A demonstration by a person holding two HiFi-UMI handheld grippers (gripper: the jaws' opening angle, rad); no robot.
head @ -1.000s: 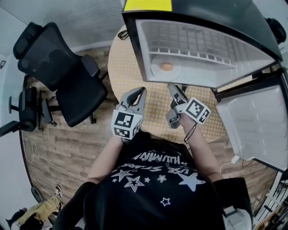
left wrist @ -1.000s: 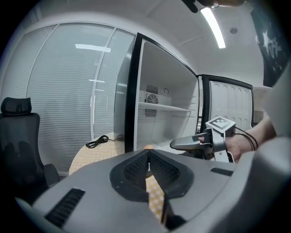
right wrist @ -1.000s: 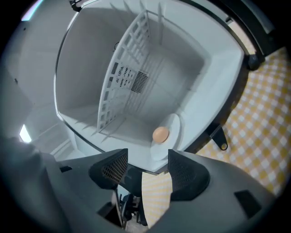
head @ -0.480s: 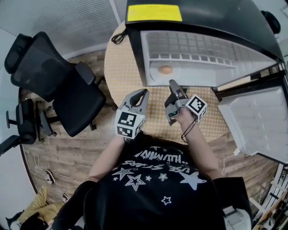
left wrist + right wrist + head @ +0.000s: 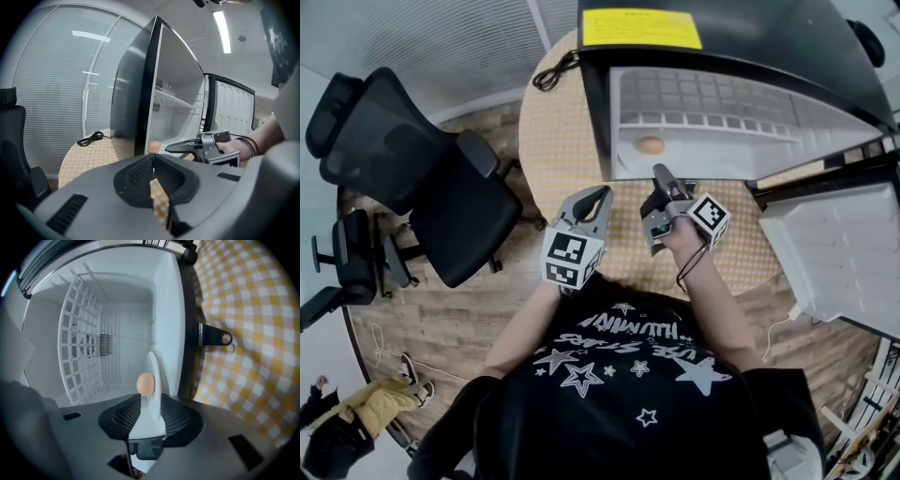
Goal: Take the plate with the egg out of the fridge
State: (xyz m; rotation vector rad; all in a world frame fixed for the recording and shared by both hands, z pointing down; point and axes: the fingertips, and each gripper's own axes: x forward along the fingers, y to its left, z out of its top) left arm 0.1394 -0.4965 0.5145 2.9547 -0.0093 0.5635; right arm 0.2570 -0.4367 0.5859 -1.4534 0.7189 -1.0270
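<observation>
Plate: the white plate lies on the floor of the open fridge, close to the front edge, with the egg sitting loose on top of it.
Right gripper: the right gripper is at the fridge mouth, turned on its side. Its jaws have just been closing and the plate's near rim stands between them. The pads seem to press on the rim, though the edge-on view makes firm contact hard to confirm.
Left gripper: the left gripper hangs over the checked table, short of the fridge. Its jaws are closed together with nothing between them.
Plate, handling: it is probably stiff, light and glazed smooth. A pinch at one edge could let it slip or sag at the far side.
Egg, handling: it is fragile and round, and nothing keeps it from rolling. The plate should stay level and come out slowly.
Where to hold: the near rim is the place, with the pads reaching as far onto the plate as they can. The free left gripper could steady the opposite edge once the plate is clear of the fridge.
Door: the door stands wide open to the right, out of the way.
</observation>
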